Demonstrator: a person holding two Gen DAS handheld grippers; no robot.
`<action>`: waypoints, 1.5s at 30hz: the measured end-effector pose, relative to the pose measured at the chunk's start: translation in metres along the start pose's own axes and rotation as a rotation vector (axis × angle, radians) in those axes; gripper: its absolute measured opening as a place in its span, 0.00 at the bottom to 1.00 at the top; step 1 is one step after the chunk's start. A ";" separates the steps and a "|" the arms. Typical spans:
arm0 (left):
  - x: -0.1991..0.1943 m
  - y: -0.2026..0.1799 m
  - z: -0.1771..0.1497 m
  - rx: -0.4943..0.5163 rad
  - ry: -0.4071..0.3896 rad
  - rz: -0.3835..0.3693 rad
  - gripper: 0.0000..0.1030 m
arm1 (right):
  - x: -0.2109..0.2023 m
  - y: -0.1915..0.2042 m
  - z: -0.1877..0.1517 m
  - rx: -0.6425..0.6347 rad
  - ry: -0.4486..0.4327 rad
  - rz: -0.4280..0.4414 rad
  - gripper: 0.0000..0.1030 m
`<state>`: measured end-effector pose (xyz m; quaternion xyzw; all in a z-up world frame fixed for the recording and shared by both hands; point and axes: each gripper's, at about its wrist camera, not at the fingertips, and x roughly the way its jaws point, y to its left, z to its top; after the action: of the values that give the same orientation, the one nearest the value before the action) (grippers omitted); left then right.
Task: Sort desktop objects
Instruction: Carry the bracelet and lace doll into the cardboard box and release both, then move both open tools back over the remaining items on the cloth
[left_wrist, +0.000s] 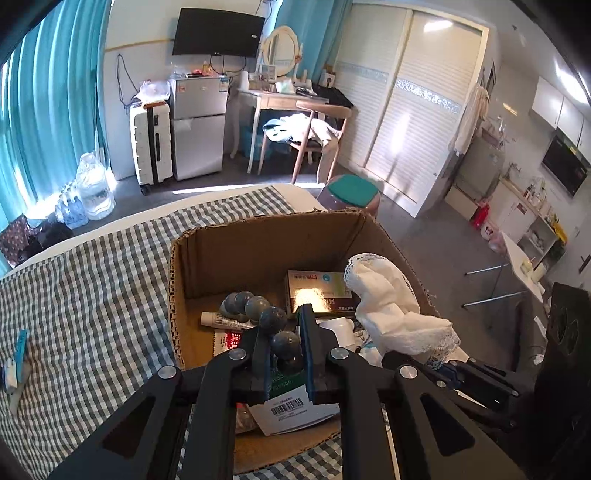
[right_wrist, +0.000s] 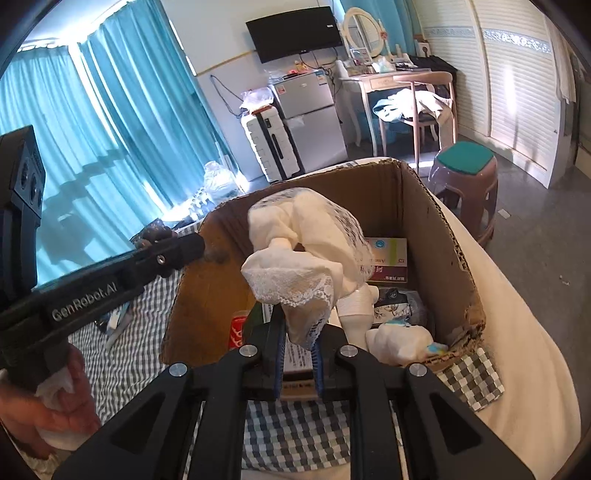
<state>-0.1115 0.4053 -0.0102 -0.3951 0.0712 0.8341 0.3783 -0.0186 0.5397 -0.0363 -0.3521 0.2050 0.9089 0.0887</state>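
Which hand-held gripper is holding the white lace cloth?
The right hand-held gripper, shut on the white lace-trimmed cloth; the left hand-held gripper instead grips a string of dark grey beads.

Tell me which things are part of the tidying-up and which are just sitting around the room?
Part of the job:
- cardboard box
- string of dark beads in the left claw
- white lacy cloth in the right claw
- medicine box already inside

Just sitting around:
- television
- small fridge
- white suitcase
- stool
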 end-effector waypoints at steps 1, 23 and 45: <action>0.003 0.000 0.000 0.008 0.015 0.009 0.19 | 0.001 -0.001 0.001 0.009 0.002 -0.002 0.22; -0.085 0.054 -0.032 -0.155 -0.008 0.204 0.91 | -0.042 0.060 -0.009 -0.060 -0.056 0.016 0.36; -0.266 0.209 -0.165 -0.440 -0.149 0.564 1.00 | -0.078 0.235 -0.067 -0.256 -0.101 0.248 0.66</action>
<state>-0.0488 0.0366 0.0298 -0.3702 -0.0316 0.9274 0.0436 0.0081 0.2972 0.0447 -0.2865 0.1249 0.9480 -0.0596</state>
